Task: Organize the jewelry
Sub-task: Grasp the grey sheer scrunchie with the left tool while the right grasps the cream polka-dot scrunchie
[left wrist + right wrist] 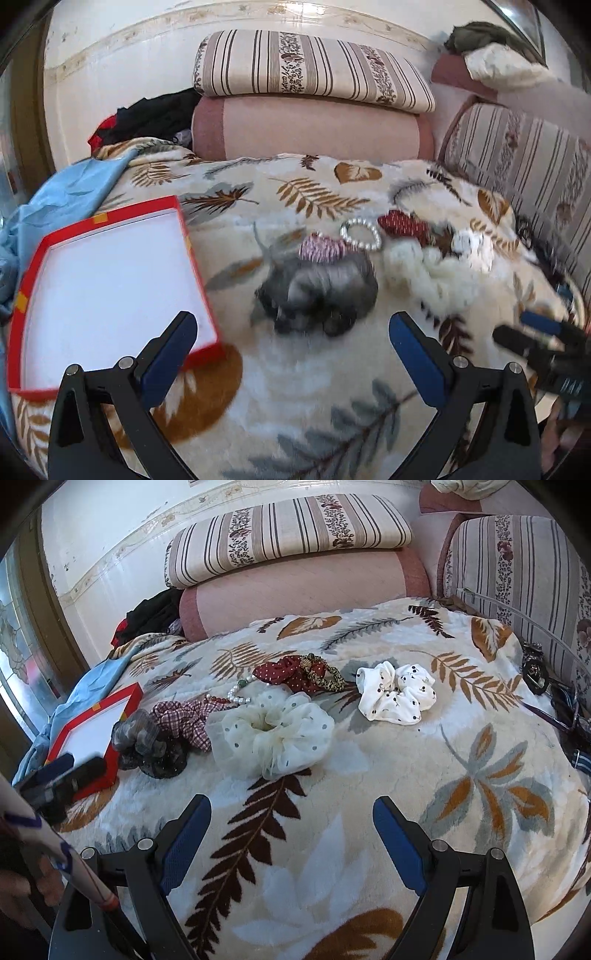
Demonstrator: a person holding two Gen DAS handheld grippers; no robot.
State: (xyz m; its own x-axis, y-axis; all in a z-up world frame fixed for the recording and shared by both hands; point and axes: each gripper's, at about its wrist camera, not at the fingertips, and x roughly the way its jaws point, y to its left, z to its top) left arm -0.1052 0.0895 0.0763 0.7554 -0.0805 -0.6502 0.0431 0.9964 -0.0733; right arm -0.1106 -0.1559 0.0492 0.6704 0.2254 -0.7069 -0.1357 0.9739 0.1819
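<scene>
A red box with a white inside point(107, 280) lies open on the leaf-print blanket, at the left; it also shows in the right wrist view point(92, 727). My left gripper point(291, 343) is open and empty, just short of a grey-black scrunchie point(317, 291) beside the box. Behind it lie a plaid scrunchie point(321, 247), a pearl bracelet point(360, 234) and a red dotted scrunchie point(402, 223). My right gripper point(291, 827) is open and empty, short of a cream tulle scrunchie point(273, 731). A white dotted scrunchie point(395, 692) lies further right.
Striped and pink cushions point(295, 565) stand against the wall behind the blanket. A blue cloth point(55, 206) lies left of the box. Dark items point(535, 668) sit at the blanket's right edge by a striped cushion. A leopard-print scrunchie point(325, 675) lies by the red one.
</scene>
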